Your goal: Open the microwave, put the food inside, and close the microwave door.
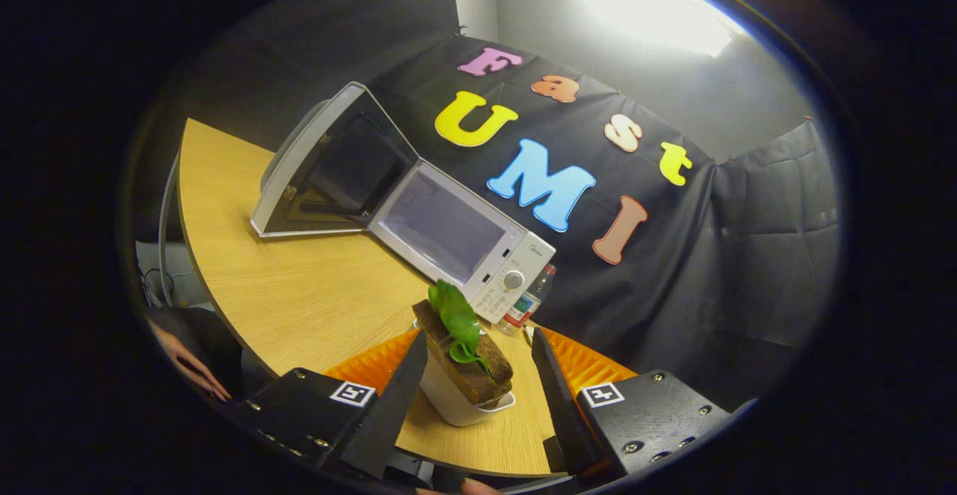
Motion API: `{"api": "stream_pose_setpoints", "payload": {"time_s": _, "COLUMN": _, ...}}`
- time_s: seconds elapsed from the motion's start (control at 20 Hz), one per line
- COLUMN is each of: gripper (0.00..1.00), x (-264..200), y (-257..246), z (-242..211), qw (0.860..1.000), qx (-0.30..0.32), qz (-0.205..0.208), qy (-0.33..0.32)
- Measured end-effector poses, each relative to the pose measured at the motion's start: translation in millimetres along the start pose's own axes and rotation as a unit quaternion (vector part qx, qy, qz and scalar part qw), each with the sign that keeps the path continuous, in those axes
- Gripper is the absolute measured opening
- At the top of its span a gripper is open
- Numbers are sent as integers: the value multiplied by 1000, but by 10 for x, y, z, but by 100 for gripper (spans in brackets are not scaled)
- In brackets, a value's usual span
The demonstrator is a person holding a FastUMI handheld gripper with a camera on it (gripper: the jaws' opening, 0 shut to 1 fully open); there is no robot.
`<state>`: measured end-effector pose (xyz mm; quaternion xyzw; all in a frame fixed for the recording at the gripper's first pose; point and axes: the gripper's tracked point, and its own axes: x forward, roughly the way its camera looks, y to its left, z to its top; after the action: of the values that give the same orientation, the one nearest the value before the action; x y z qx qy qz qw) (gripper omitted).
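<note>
Apparently gripper (478,375) spread wide, straddling food (467,364) untouched; microwave (448,229) door (329,166) open beyond.

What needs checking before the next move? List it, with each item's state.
1. Microwave door open: ok, it is swung wide.
2. Food in its white container between the fingers: ok.
3. Gripper shut on the container: not ok, both fingers stand apart from it.
4. Container upright on the table: ok.
5. Path over the table to the microwave free: ok.
6. Cavity free for the food: cannot tell.
</note>
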<state>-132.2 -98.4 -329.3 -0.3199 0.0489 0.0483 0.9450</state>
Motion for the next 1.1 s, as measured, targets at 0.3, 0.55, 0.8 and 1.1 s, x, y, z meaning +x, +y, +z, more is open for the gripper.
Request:
{"api": "stream_pose_setpoints", "payload": {"time_s": 0.3, "gripper": 55, "x": 94, "y": -55, "z": -86, "qw": 999, "qx": 26, "qz": 7, "qy": 17}}
{"api": "stream_pose_setpoints", "payload": {"time_s": 0.55, "gripper": 55, "x": 96, "y": 9, "z": -189, "qw": 995, "qx": 41, "qz": 77, "qy": 55}}
{"api": "stream_pose_setpoints", "payload": {"time_s": 0.8, "gripper": 46, "x": 76, "y": -16, "z": -185, "qw": 981, "qx": 39, "qz": 163, "qy": 103}}
{"api": "stream_pose_setpoints", "payload": {"time_s": 1.1, "gripper": 28, "x": 155, "y": -110, "z": -193, "qw": 982, "qx": 7, "qz": 149, "qy": 114}}
